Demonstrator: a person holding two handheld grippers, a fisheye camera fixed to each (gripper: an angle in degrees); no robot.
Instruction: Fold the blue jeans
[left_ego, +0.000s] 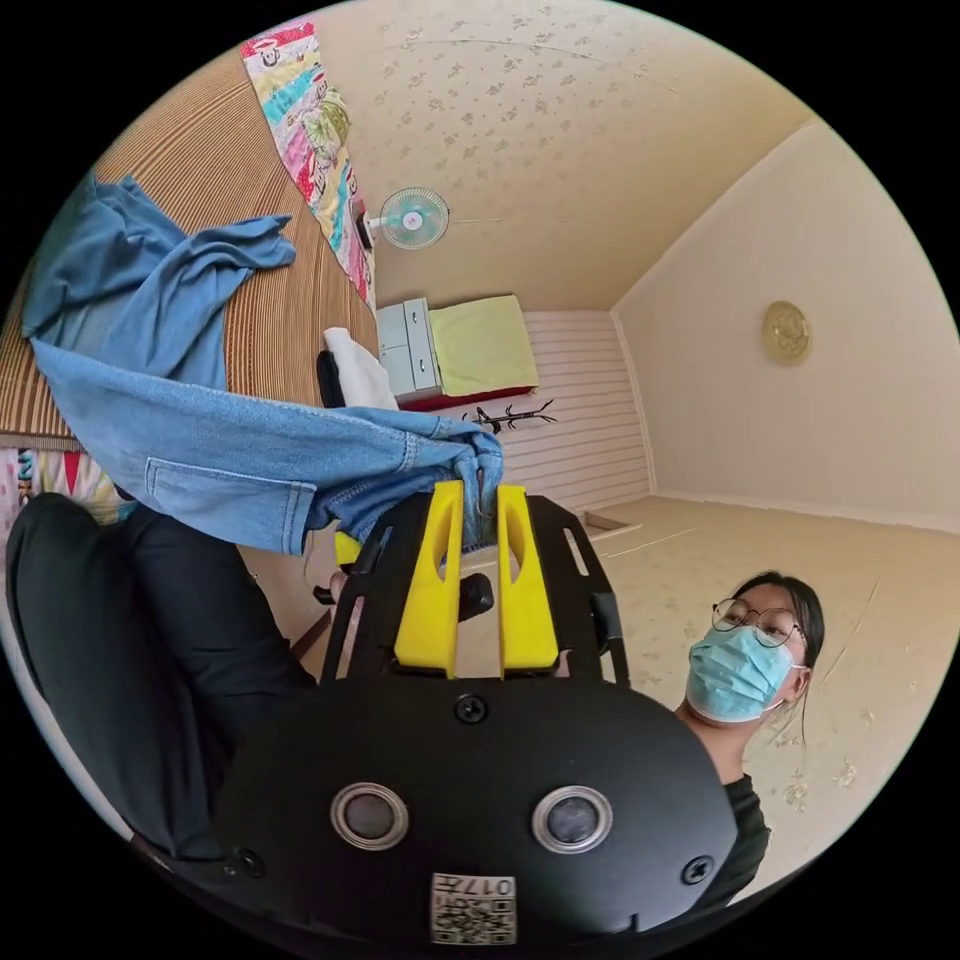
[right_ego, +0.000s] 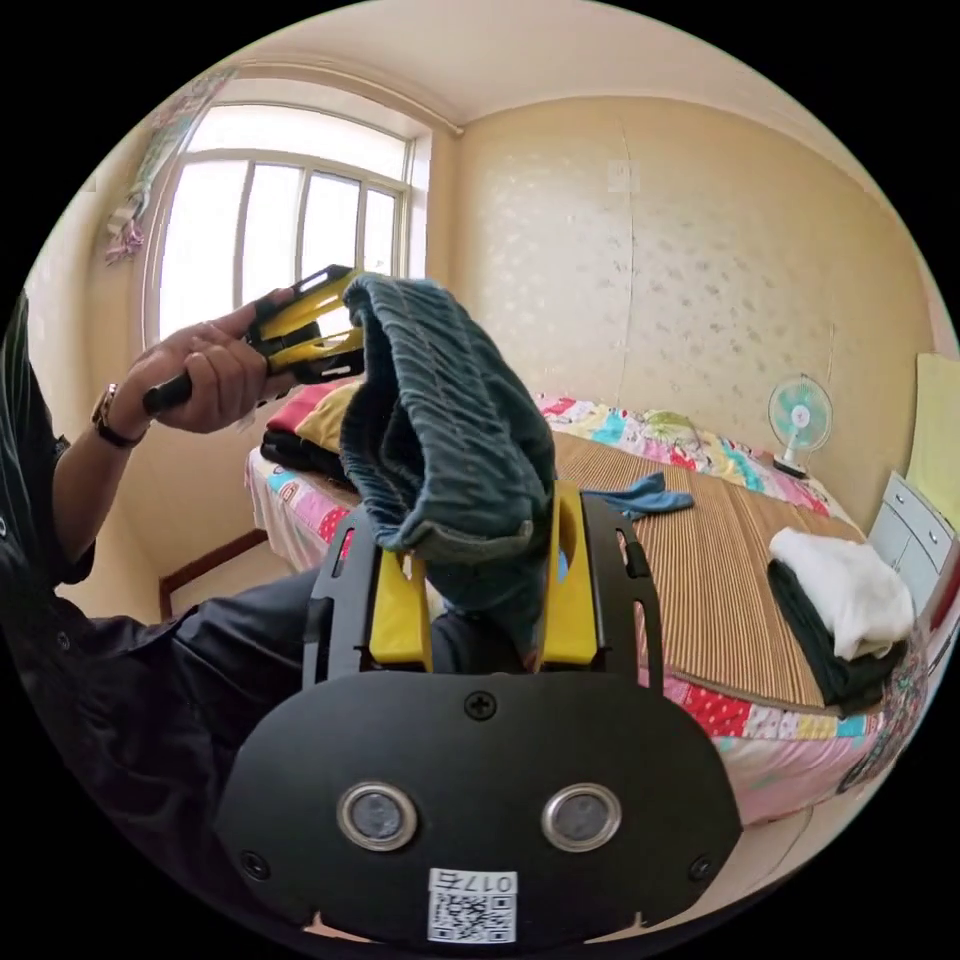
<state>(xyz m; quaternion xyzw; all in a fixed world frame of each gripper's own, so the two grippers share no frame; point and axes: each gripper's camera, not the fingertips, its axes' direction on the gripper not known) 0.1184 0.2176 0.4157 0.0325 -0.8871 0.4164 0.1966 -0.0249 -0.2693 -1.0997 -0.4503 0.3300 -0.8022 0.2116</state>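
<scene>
The blue jeans (left_ego: 230, 460) hang in the air between both grippers, above the bed's striped mat (left_ego: 280, 320). My left gripper (left_ego: 482, 500) has its yellow jaws nearly together on a bunched edge of the denim. In the right gripper view a hand holds this left gripper (right_ego: 310, 335) up at the left, clamped on the jeans (right_ego: 450, 420). A thick fold of denim drapes down between the jaws of my right gripper (right_ego: 485, 540), which press on it from both sides. More blue cloth (left_ego: 130, 280) trails onto the mat; I cannot tell whether it belongs to the jeans.
The bed (right_ego: 760, 720) has a patchwork sheet under the mat. A folded white and dark stack (right_ego: 840, 600) sits near its corner, and more clothes (right_ego: 300, 430) are piled by the window. A fan (right_ego: 800, 415) and drawers (right_ego: 905, 520) stand beyond. The person in dark clothes stands close.
</scene>
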